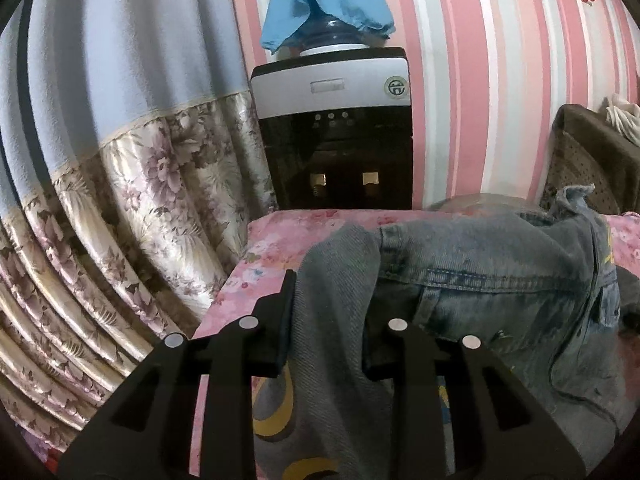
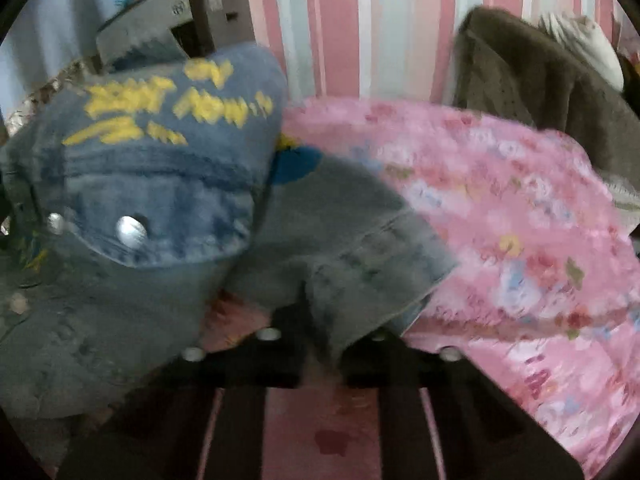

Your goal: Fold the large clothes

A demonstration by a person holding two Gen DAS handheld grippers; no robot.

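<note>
A faded blue denim jacket [image 1: 500, 280] with yellow lettering lies bunched on a pink floral bedspread [image 1: 272, 240]. In the left wrist view my left gripper [image 1: 328, 312] is shut on a grey fold of the jacket that runs up between its black fingers and drapes over the right one. In the blurred right wrist view the jacket [image 2: 140, 184] shows a pocket flap with a metal snap. My right gripper [image 2: 324, 340] is shut on a hanging edge of denim above the bedspread [image 2: 520, 220].
A black and silver water dispenser [image 1: 336, 132] stands behind the bed against a pink striped wall, its bottle draped with a blue cloth [image 1: 328, 4]. A floral curtain [image 1: 120, 160] hangs at the left. A brown cloth-covered piece of furniture [image 2: 540, 80] sits at the right.
</note>
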